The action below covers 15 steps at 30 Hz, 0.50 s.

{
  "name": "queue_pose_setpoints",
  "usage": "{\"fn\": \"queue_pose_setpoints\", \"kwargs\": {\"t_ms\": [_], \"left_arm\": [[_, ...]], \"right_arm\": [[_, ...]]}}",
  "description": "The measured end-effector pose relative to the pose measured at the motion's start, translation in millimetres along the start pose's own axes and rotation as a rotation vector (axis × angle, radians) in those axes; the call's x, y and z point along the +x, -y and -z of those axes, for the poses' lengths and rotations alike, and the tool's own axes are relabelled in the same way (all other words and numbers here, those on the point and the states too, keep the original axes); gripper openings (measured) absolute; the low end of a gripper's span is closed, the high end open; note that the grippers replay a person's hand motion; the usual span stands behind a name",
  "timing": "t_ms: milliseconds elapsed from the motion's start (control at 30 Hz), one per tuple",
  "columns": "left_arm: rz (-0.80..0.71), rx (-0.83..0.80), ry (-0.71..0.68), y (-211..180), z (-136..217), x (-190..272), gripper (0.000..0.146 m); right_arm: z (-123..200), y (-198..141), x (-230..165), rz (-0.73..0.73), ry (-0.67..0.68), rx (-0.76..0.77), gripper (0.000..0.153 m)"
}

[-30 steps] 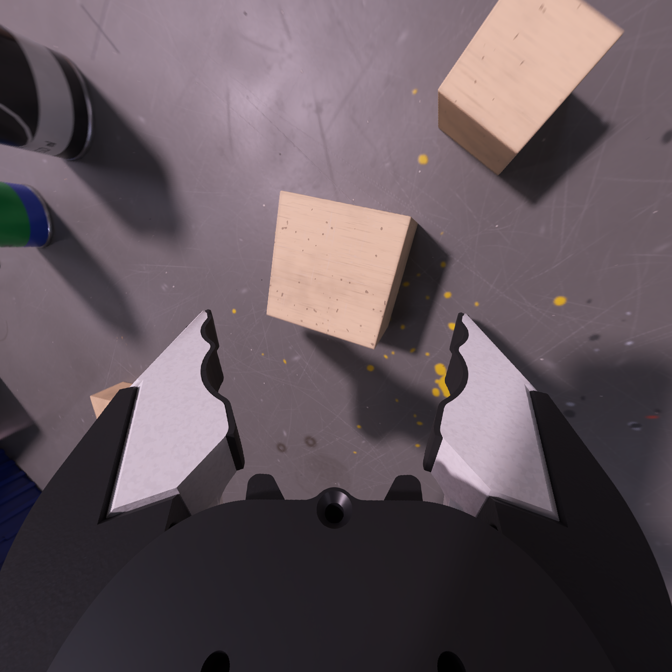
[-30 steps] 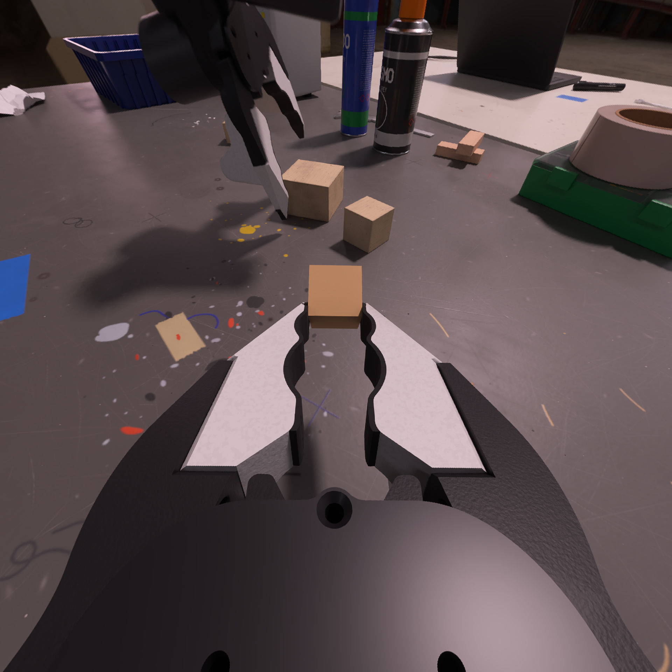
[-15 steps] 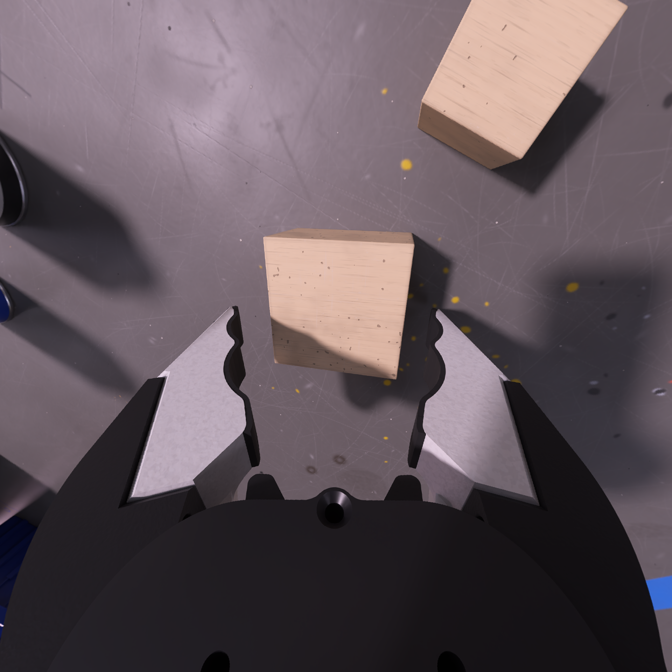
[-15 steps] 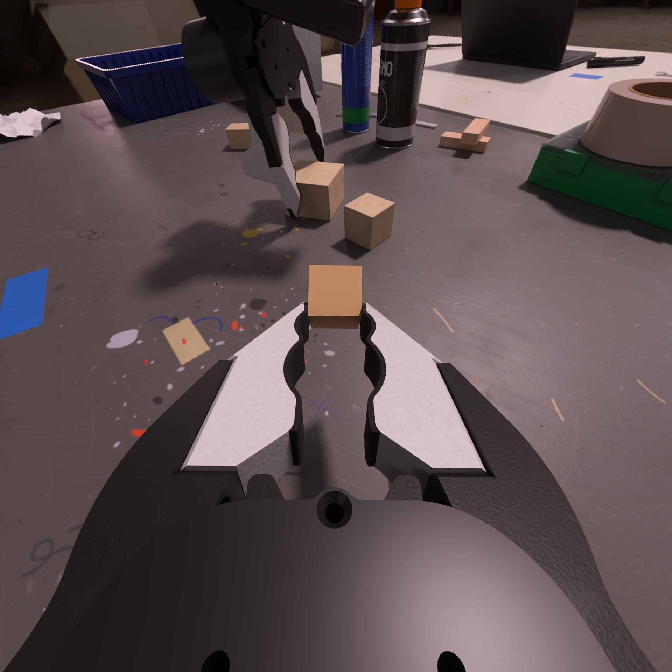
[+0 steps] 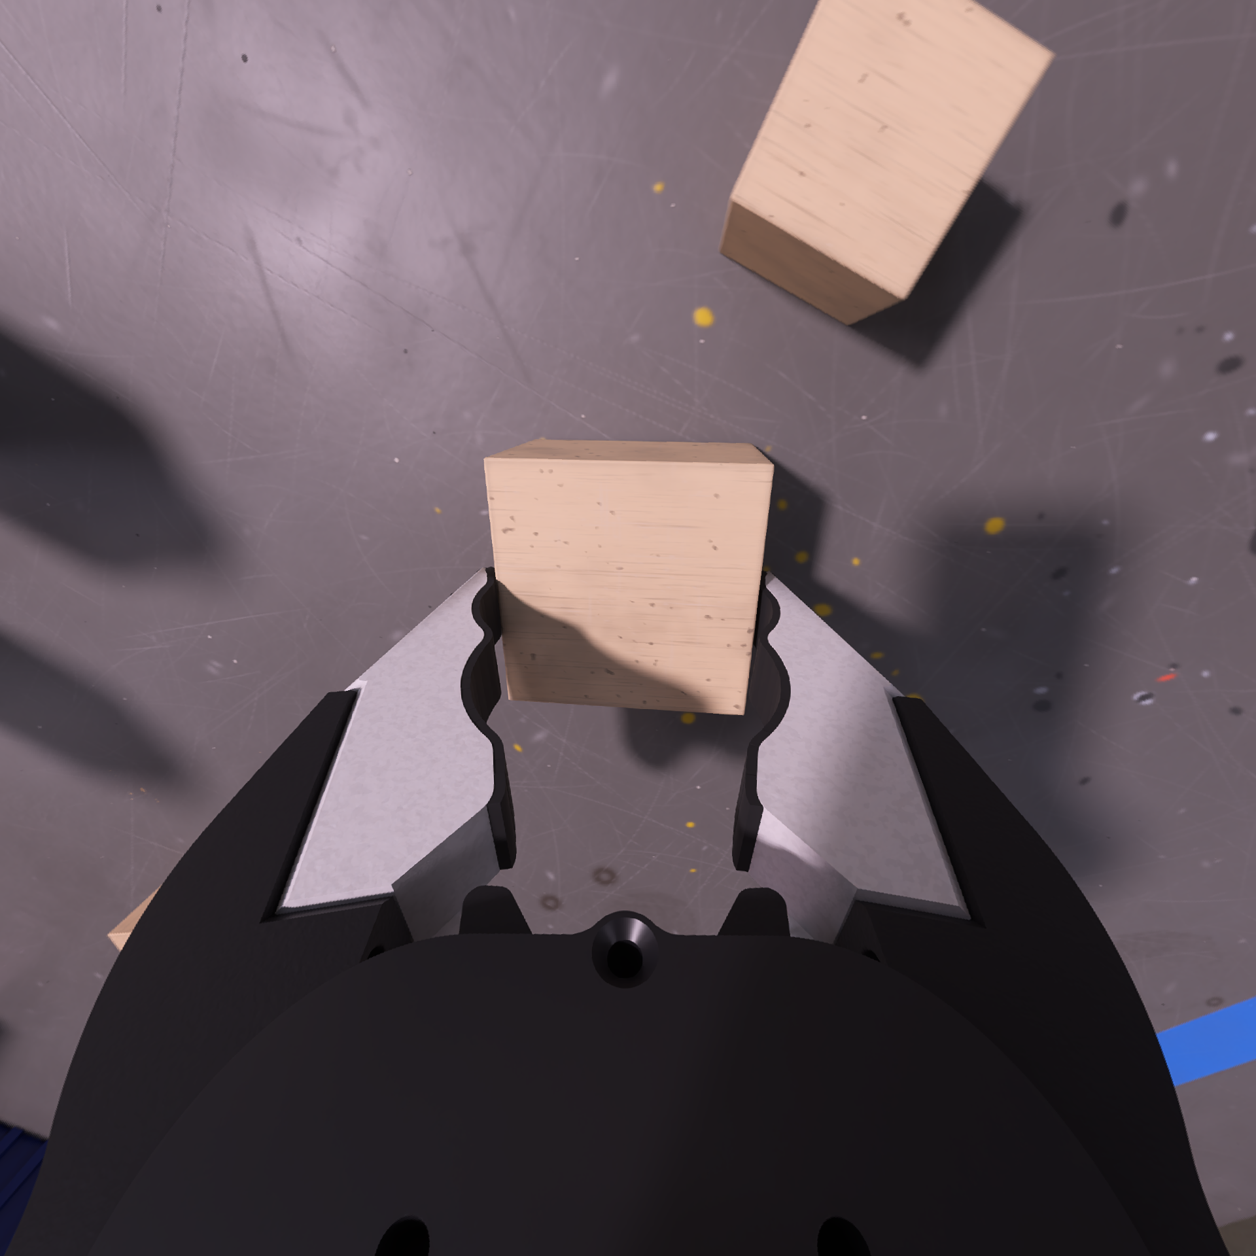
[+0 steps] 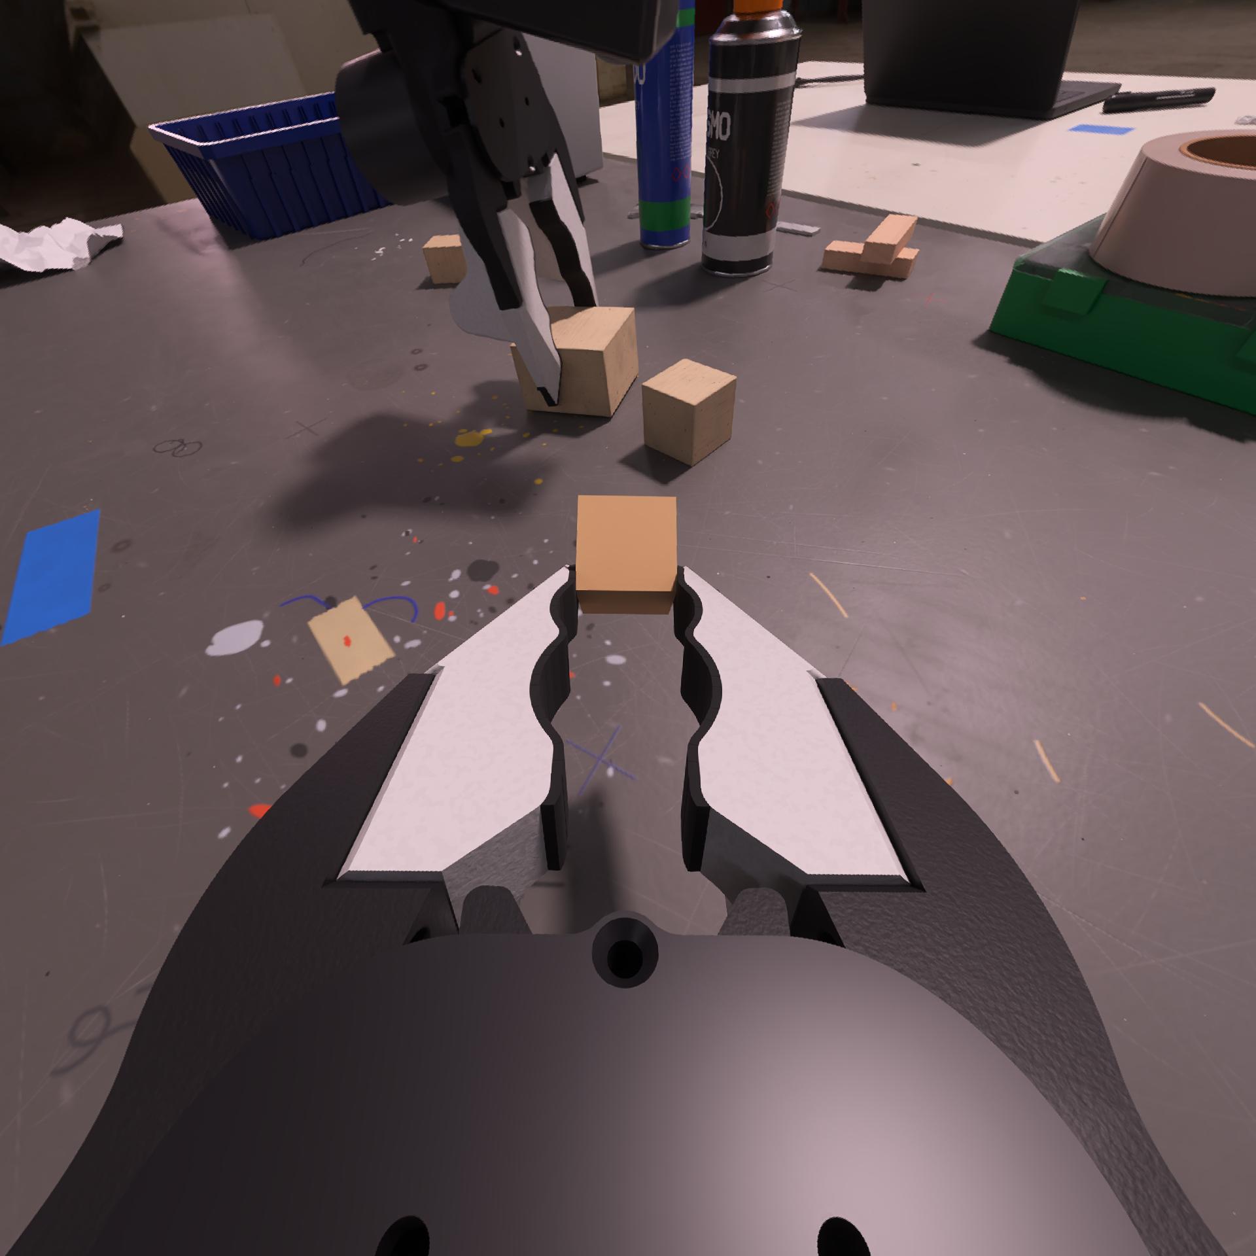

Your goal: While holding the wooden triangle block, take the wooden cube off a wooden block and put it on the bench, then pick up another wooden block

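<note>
The pale, speckled wooden block (image 5: 629, 584) sits flat on the scratched grey bench (image 5: 285, 285), and the left gripper (image 5: 626, 598) straddles it from above, one silver-and-black finger (image 5: 435, 686) against each side face; the fingers look pressed onto the block, though I cannot be sure from these angles that the squeeze is complete. Gripping opposite flat faces low on the block makes sense, since parallel sides give the pads an even seat for a lift. From the right wrist view the same block (image 6: 591, 357) shows under the left gripper (image 6: 550, 340) with its base apparently on the bench. Just beside that block, on its right in this view, stands the smaller pale wooden cube (image 6: 690, 411), apart from it and resting on the bench alone, so the unstacking step seems finished. Nearer than the block, the right gripper (image 6: 625, 578) is clamped on the tan wooden triangle block (image 6: 625, 550), held clear of the bench, presumably to keep it out of the left gripper's way. Behind the block stand a blue spray can (image 6: 666, 136) and a black spray can (image 6: 744, 149); to its left lies a blue plastic basket (image 6: 265, 163), and well to its right a green base carrying a tape roll (image 6: 1182, 204).
</note>
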<state>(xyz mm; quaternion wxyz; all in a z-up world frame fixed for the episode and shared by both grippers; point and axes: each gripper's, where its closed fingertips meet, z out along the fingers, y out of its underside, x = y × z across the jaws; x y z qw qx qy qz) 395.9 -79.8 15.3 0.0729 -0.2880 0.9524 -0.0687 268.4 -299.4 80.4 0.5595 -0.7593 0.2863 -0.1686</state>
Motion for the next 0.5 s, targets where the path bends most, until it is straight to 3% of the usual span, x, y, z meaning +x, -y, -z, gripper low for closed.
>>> {"fn": "queue_pose_setpoints", "kwargs": {"t_ms": [133,300,500], "left_arm": [[-0.006,0.085,0.034,0.7,12.8,10.3,0.075],[-0.038,0.349,0.161,6.6,54.8,35.3,0.075],[0.104,0.659,0.328,-13.6,90.4,67.3,0.075]], "right_arm": [[0.0,0.0,0.2,0.001,-0.002,0.0,0.027],[-0.3,-0.2,0.3,0.004,-0.006,-0.002,0.027],[-1.2,-0.9,0.5,0.016,-0.018,-0.011,0.027]]}}
